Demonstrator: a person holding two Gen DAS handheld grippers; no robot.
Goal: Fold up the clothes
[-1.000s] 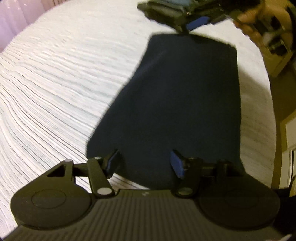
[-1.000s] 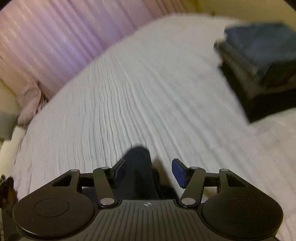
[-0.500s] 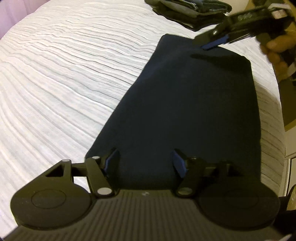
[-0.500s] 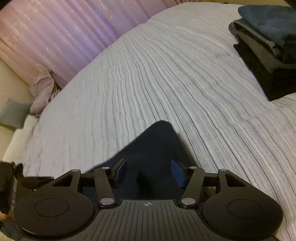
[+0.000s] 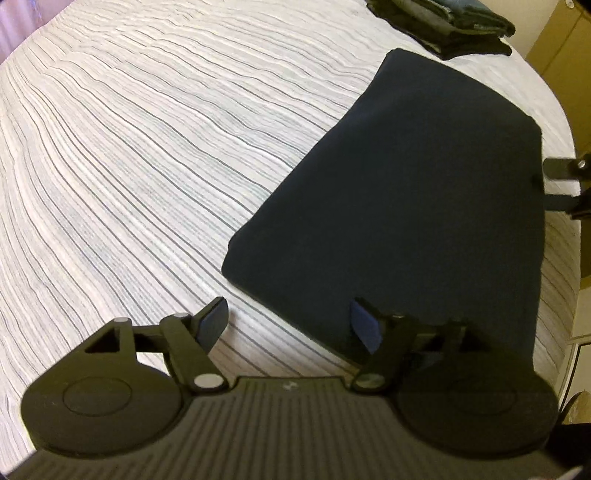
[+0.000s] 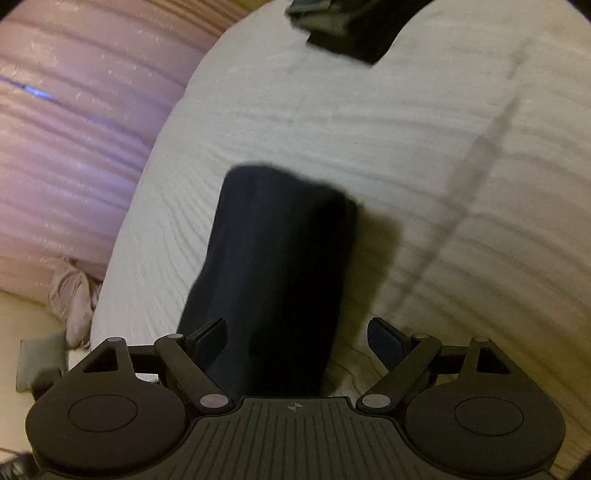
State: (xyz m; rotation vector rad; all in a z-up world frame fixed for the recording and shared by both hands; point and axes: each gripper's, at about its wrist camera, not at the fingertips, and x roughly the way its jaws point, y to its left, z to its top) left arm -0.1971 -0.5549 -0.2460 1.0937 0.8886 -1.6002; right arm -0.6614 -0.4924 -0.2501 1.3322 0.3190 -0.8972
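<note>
A dark navy garment [image 5: 406,192] lies folded flat in a long rectangle on the striped white bed [image 5: 147,166]. My left gripper [image 5: 288,325] hovers at its near left corner with jaws opening. The right fingertip [image 5: 364,326] is over the cloth and the left one over bare bedding; neither pad presses on anything. In the right wrist view the same garment [image 6: 273,277] runs up between the fingers of my right gripper [image 6: 297,338]. Those jaws are opening wide and stand clear of the cloth. The right gripper [image 5: 565,184] also shows at the garment's right edge.
A stack of folded dark clothes [image 5: 443,22] sits at the bed's far end, just beyond the garment, and appears again [image 6: 343,26]. Wooden furniture [image 5: 561,48] stands past the bed's right edge. A pink curtain [image 6: 74,147] and a bunched pinkish cloth [image 6: 70,295] lie beside the bed.
Both grippers have opened wider. The right gripper left the garment's far edge and came round to its right side, rolling as it went. The left gripper shifted towards the near left corner.
</note>
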